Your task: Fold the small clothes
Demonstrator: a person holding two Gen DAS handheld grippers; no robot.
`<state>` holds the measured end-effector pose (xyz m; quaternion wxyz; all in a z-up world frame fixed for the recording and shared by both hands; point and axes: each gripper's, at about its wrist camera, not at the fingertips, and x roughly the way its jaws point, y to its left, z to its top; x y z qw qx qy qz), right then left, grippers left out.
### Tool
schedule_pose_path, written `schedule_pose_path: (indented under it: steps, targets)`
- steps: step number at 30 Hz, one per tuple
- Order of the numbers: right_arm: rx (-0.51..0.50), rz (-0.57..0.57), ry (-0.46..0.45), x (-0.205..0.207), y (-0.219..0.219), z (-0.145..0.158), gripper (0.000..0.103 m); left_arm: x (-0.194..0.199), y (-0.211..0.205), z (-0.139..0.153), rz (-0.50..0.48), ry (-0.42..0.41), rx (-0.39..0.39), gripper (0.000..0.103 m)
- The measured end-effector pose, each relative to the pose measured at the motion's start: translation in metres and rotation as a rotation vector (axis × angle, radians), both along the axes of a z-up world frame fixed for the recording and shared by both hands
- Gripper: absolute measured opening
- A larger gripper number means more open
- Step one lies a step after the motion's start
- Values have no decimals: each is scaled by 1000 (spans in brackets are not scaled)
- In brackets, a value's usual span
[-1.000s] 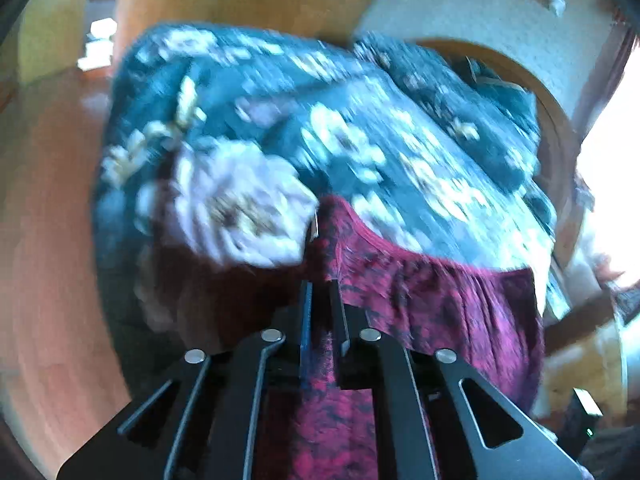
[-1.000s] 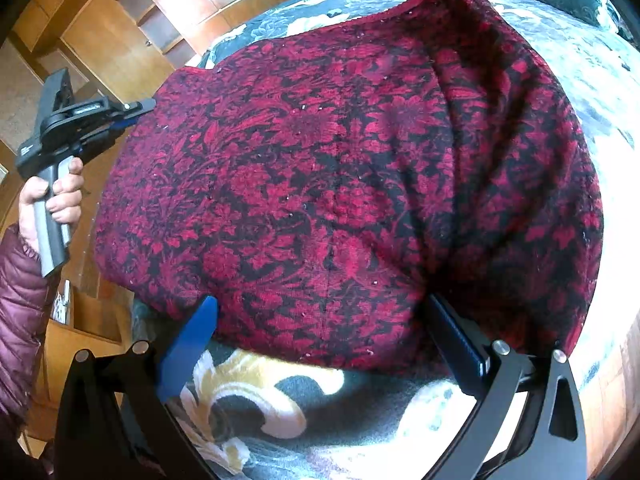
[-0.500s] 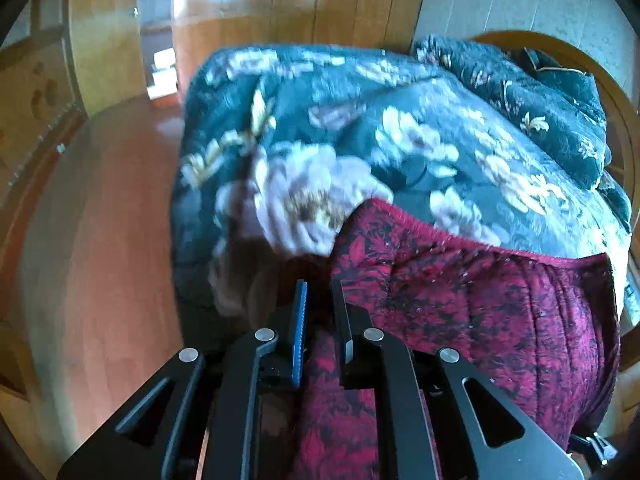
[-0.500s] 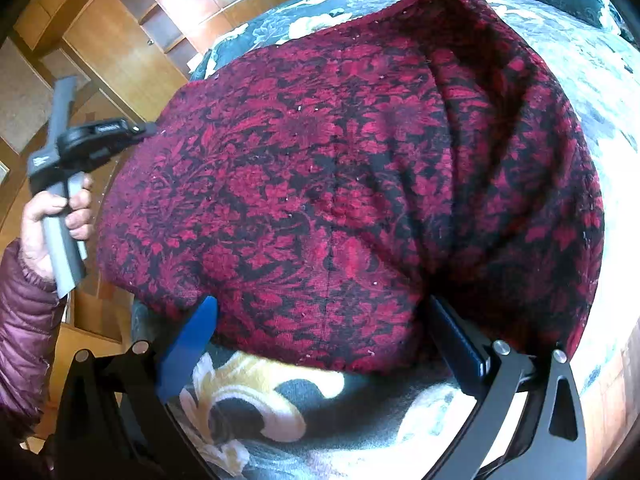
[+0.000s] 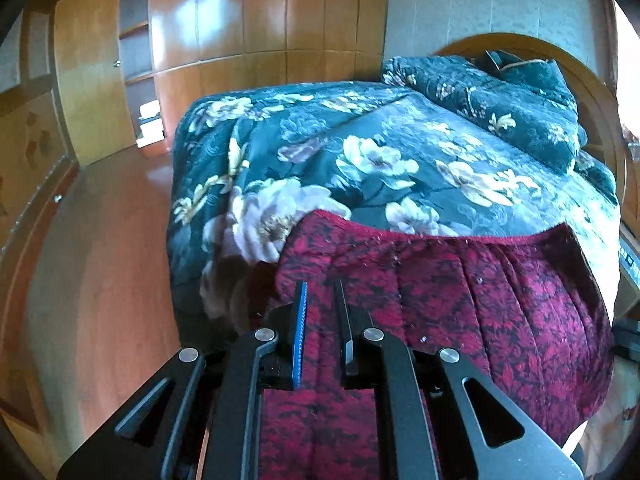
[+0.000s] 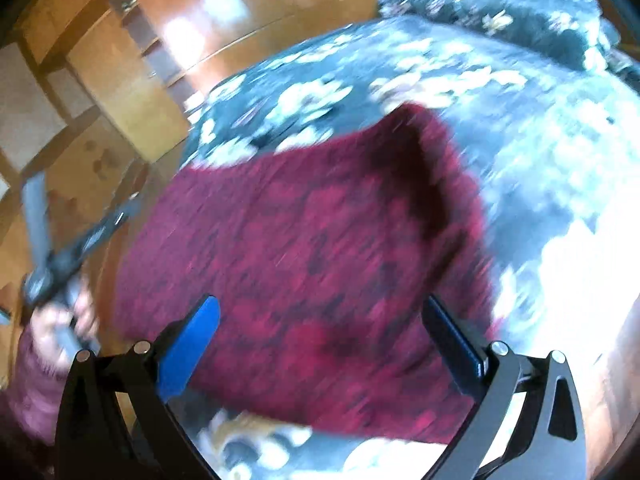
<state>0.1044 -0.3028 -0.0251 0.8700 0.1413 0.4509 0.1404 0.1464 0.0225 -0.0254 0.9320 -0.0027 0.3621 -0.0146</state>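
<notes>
Gripping one edge of the red patterned garment (image 5: pixel 460 300) spread on the floral bedspread (image 5: pixel 380 160), left gripper (image 5: pixel 320 300) nearly closed on cloth; right gripper (image 6: pixel 320 340) wide open, empty, near the garment's near edge. Next, probably: seizing that edge for the fold.

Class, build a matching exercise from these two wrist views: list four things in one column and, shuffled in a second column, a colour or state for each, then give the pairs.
Column A
1. left gripper
2. right gripper
3. garment
4. bedspread

Column B
a. dark teal with pale flowers
b. fingers spread wide, holding nothing
c. red with black pattern
d. fingers closed on cloth

Pairs: 1-d, 2-b, 3-c, 4-a
</notes>
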Motion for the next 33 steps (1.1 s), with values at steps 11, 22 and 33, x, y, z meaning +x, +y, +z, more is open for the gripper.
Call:
schedule_pose_path:
  steps: [11,22,33]
  targets:
    - [-148,-159,-4,96,-31,-3,88,0,-14,-13,-22,17,17,36]
    - [-172,-139,28,126,-34,-20,19,5,-16,-20,-21,27,28,41]
    - [-91,-203,163,148,-56,-67,37,14,-13,-50,-9,111,39,41]
